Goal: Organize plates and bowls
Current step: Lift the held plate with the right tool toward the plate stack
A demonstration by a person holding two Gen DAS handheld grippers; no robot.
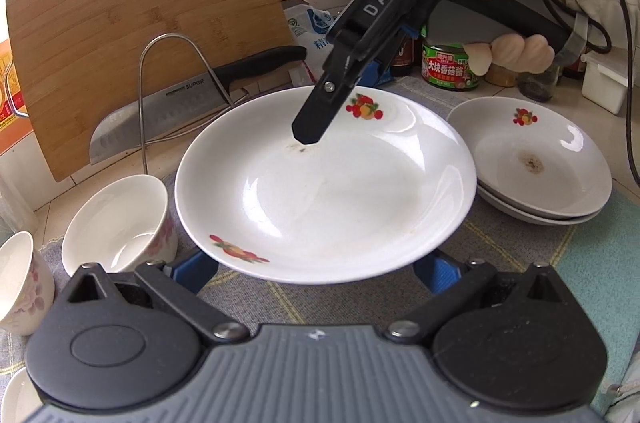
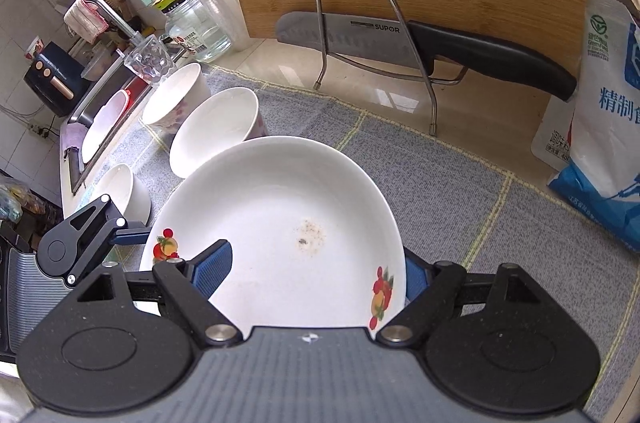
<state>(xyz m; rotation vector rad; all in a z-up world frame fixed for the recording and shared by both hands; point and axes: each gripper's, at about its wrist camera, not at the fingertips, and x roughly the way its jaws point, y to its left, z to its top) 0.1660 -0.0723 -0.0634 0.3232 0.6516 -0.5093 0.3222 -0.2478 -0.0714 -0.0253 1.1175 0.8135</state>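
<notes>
Far left in the left wrist view there are a couple of white bowls with pink flower prints (image 1: pixel 120 223), sitting on the grey checked mat (image 1: pixel 500 247). Behind them a bamboo cutting board (image 1: pixel 140 15) leans up, with a SUPOR knife (image 1: pixel 168 103) parked in a wire rack (image 1: pixel 176 87).

Middle of it all is the plate (image 1: pixel 326 183): white, shallow, glossy, with little red-and-orange fruit decals on the rim and a small brown speck of grime near the center. It's up off the mat, held from two sides. The left gripper (image 1: pixel 320 269) has its blue pads on the near rim, jaws wide and pressed on the plate's edge. The right gripper (image 1: pixel 348 87) comes in from the far side, jaws partly open and clamped over the rim; one blue pad sits inside the dish in its own view.

Right of that, a stack of matching plates (image 1: pixel 536 167) rests on the mat, top one with a brown stain. Behind it, a green-lidded jar (image 1: pixel 448 67).
</notes>
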